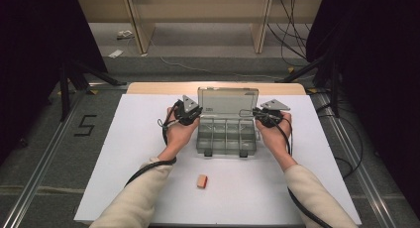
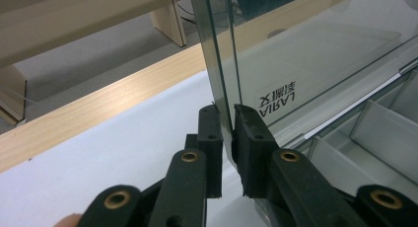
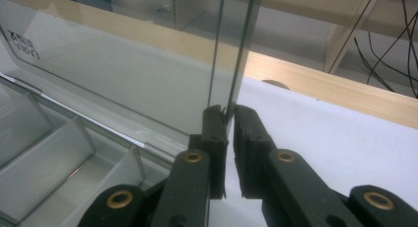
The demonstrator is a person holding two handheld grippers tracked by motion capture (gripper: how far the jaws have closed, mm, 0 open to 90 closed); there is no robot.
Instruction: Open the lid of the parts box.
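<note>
A clear plastic compartment box [image 1: 227,149] stands on the white table with its lid [image 1: 228,101] raised upright at the back. My left gripper [image 1: 194,113] is shut on the lid's left edge, and my right gripper [image 1: 257,114] is shut on its right edge. In the left gripper view the black jaws [image 2: 227,118] pinch the thin clear edge of the lid [image 2: 305,54], beside the box's dividers [image 2: 374,128]. The right gripper view has the jaws [image 3: 227,113] closed on the lid [image 3: 123,74] in the same way, above empty compartments [image 3: 44,153].
A small tan and red block [image 1: 202,181] lies on the white table [image 1: 138,153] in front of the box, between the person's forearms. A wooden strip [image 1: 158,87] borders the table's far edge. Black stands and cables are on the floor beyond.
</note>
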